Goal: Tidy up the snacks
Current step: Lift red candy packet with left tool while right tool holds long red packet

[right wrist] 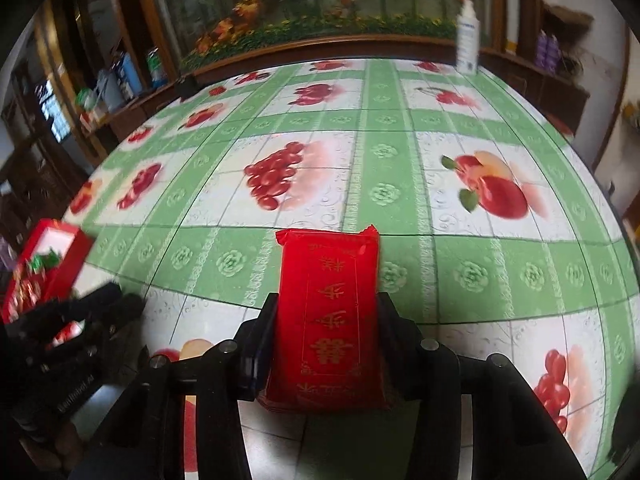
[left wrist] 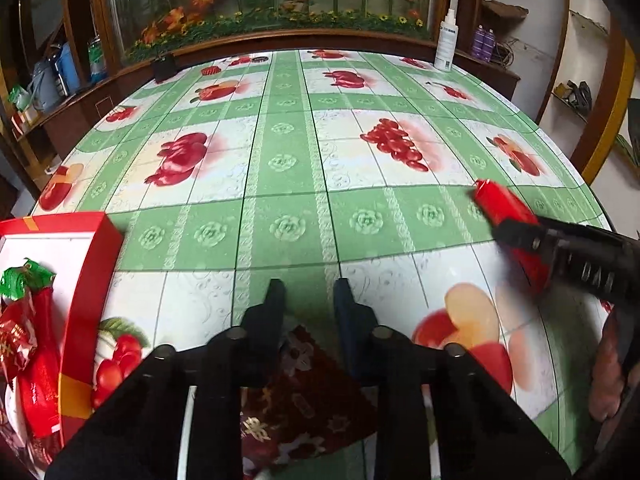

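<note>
The right gripper (right wrist: pixel 326 300) squeezes a red snack pack (right wrist: pixel 328 320). The left gripper (left wrist: pixel 308 292), nearly closed, pinches a dark flowery packet (left wrist: pixel 308 400). Both should be lifted gently and dropped inside the red box (left wrist: pixel 86 280), just left of the dark flowery packet.

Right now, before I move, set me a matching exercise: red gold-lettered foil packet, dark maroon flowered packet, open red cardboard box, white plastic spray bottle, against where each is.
1 red gold-lettered foil packet
2 dark maroon flowered packet
3 open red cardboard box
4 white plastic spray bottle

A standing at the far edge of the table
B pinched in the left gripper
C clamped in the right gripper
D at the table's left side

Pairs: 1-C, 2-B, 3-D, 4-A.
</note>
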{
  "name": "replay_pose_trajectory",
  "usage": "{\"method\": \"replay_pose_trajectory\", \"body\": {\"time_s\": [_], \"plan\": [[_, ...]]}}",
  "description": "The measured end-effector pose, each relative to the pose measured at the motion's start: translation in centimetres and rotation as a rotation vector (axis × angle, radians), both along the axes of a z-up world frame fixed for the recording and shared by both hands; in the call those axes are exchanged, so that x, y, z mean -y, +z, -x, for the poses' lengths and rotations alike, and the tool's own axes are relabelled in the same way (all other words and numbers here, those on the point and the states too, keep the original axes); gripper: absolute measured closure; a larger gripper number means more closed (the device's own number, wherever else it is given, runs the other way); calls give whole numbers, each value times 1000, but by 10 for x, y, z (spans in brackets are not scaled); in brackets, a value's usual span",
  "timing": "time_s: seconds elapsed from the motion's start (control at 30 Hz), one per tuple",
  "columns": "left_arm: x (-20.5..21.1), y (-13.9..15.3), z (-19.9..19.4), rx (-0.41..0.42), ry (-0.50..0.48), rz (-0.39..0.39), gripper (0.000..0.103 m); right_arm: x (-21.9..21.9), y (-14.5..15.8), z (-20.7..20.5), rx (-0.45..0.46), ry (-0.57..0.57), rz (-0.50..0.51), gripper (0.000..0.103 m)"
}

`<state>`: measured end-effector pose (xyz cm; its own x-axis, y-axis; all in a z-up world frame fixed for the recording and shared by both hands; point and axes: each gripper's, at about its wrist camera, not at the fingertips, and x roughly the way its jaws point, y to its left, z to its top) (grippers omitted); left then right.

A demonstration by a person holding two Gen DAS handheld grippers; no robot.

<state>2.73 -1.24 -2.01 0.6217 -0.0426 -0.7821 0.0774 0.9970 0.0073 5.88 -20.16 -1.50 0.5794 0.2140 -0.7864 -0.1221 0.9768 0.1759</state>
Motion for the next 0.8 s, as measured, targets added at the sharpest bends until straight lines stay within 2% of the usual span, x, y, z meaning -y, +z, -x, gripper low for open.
{"method": "replay_pose_trajectory", "body": {"time_s": [0.17, 0.2, 0.33, 0.8], "plan": [[-12, 2, 7, -42, 0, 44, 89, 17, 4, 2, -7, -43, -80, 56], [-13, 2, 10, -45, -2, 45, 94, 19, 6, 3, -3, -45, -93, 56], [-19, 4, 22, -56, -12, 58, 97, 24, 16, 11, 45, -45, -136, 56], [-42, 28, 78, 9, -30, 52, 102, 31, 38, 30, 183, -41, -212, 56]]}}
